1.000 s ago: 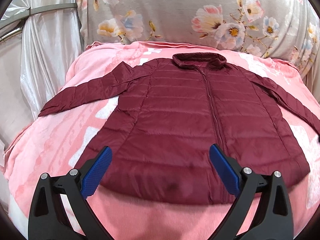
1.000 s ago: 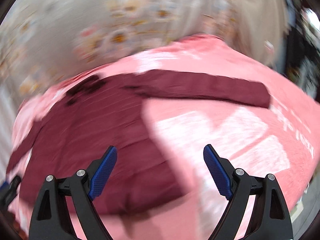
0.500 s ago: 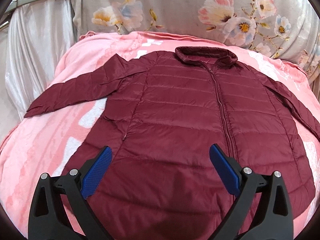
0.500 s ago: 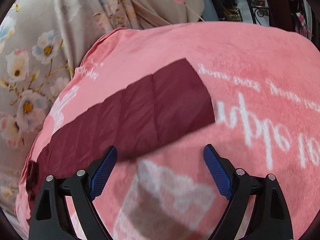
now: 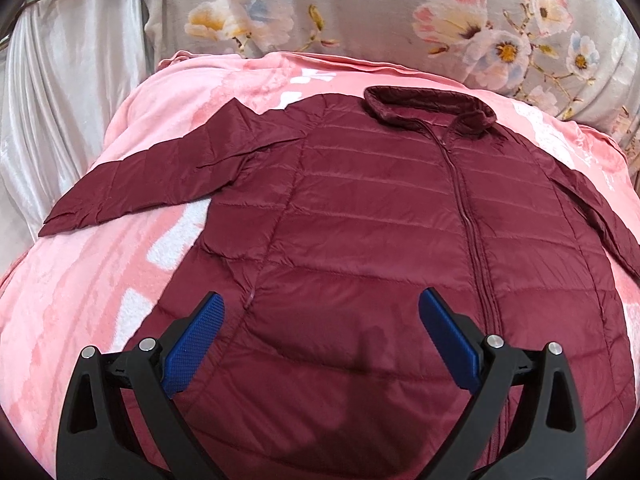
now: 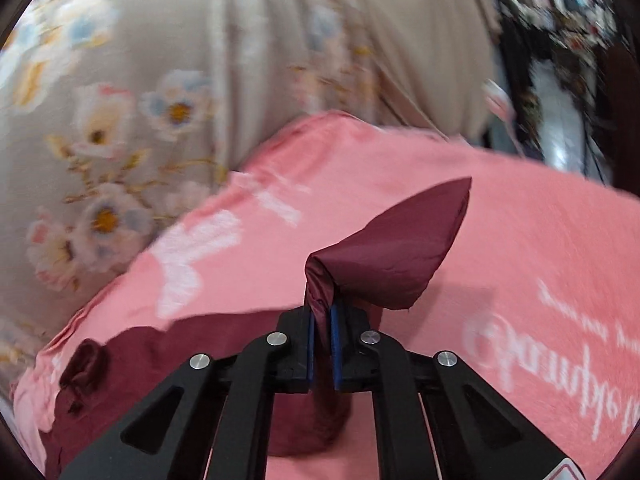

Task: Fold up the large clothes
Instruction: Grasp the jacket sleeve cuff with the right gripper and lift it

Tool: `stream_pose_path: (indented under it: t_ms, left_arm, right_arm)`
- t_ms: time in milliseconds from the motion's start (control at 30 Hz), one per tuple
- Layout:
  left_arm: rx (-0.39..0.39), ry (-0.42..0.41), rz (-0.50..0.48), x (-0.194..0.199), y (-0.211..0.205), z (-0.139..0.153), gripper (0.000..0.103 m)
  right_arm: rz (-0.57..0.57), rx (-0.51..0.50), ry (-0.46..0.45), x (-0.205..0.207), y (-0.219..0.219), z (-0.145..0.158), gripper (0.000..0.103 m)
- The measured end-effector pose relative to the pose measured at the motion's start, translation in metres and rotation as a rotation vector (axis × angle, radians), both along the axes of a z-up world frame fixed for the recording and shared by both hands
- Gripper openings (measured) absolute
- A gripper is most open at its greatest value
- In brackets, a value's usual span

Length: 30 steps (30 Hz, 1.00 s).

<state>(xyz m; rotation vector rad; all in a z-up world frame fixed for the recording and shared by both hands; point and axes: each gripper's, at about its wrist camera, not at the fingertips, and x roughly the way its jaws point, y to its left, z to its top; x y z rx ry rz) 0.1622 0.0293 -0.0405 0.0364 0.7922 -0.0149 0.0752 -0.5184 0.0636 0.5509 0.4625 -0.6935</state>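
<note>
Item: maroon jacket [image 5: 400, 240], lying flat on the pink blanket [image 5: 100, 280] ahead of your left gripper [image 5: 320, 336], zipped, collar at the far end. Your left gripper hangs over the hem, fingers spread wide, holding nothing. Your right gripper [image 6: 321, 322] is pressed together on a sleeve end [image 6: 392, 248], probably the cuff; blur obscures it. Floral curtain [image 5: 400, 12] beyond.
</note>
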Motion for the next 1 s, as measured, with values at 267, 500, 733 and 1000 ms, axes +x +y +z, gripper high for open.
stream_pose_path:
  t_ms: [267, 500, 733, 1000]
  left_arm:
    - [-0.006, 0.001, 0.039, 0.006, 0.016, -0.001, 0.095]
    - [-0.023, 0.011, 0.071, 0.008, 0.039, -0.005, 0.096]
    - [-0.042, 0.028, 0.094, 0.013, 0.058, -0.013, 0.096]
    - [-0.112, 0.039, 0.096, 0.017, 0.076, -0.015, 0.096]
  right_arm:
    - [0.424, -0.226, -0.091, 0.105, 0.173, 0.065, 0.006]
    - [0.719, -0.263, -0.040, 0.168, 0.315, 0.035, 0.005]
    - [0.904, -0.272, 0.064, 0.197, 0.409, -0.021, 0.005]
    - [1.009, -0.253, 0.228, 0.210, 0.460, -0.095, 0.012]
